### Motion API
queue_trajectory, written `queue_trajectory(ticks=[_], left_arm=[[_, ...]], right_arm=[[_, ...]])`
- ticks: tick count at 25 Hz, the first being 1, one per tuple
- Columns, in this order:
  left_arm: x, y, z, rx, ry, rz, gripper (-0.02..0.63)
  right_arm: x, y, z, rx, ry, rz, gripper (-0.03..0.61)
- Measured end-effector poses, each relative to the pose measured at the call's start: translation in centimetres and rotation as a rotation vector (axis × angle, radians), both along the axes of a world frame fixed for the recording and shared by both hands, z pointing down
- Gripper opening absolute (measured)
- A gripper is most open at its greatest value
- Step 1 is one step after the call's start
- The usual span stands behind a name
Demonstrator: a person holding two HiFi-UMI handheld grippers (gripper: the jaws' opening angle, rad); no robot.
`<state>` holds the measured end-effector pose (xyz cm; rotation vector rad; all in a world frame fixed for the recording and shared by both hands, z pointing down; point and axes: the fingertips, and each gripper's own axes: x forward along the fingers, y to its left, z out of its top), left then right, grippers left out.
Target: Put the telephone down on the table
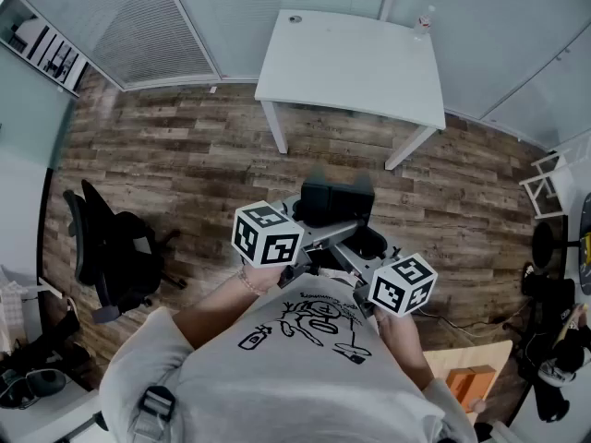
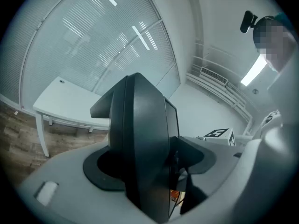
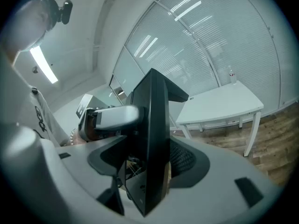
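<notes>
A black telephone (image 1: 337, 199) hangs in the air in front of the person, above the wooden floor and short of the white table (image 1: 351, 63). My left gripper (image 1: 317, 235) is closed on its left side and my right gripper (image 1: 363, 245) on its right side, both with jaws spread wide. In the left gripper view the telephone (image 2: 140, 143) fills the gap between the jaws of the left gripper (image 2: 149, 168). The right gripper view shows the telephone (image 3: 152, 134) edge-on inside my right gripper (image 3: 149, 161). The table (image 3: 224, 104) lies ahead.
A clear bottle (image 1: 424, 21) stands at the table's far right corner, and a small round object (image 1: 295, 18) lies near its far left corner. A black office chair (image 1: 115, 247) stands to the left. An orange box (image 1: 466, 381) sits on a board at lower right. A white rack (image 1: 549, 183) is at the right edge.
</notes>
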<state>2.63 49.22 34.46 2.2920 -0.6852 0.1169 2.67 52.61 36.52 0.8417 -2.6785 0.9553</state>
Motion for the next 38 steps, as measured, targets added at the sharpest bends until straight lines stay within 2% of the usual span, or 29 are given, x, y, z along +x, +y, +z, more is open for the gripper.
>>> queue_trajectory(ticks=[13, 24, 38], left_arm=[[3.7, 0.6, -0.1, 0.000, 0.000, 0.005, 0.350], [7.7, 1.5, 1.5, -0.020, 0.002, -0.021, 0.350], [7.5, -2.4, 2.5, -0.044, -0.001, -0.058, 0.350]], right_arm=[[3.7, 0.6, -0.1, 0.000, -0.010, 0.016, 0.259], [7.8, 1.4, 1.4, -0.016, -0.015, -0.009, 0.259], [7.7, -2.5, 2.2, -0.036, -0.019, -0.044, 0.259]])
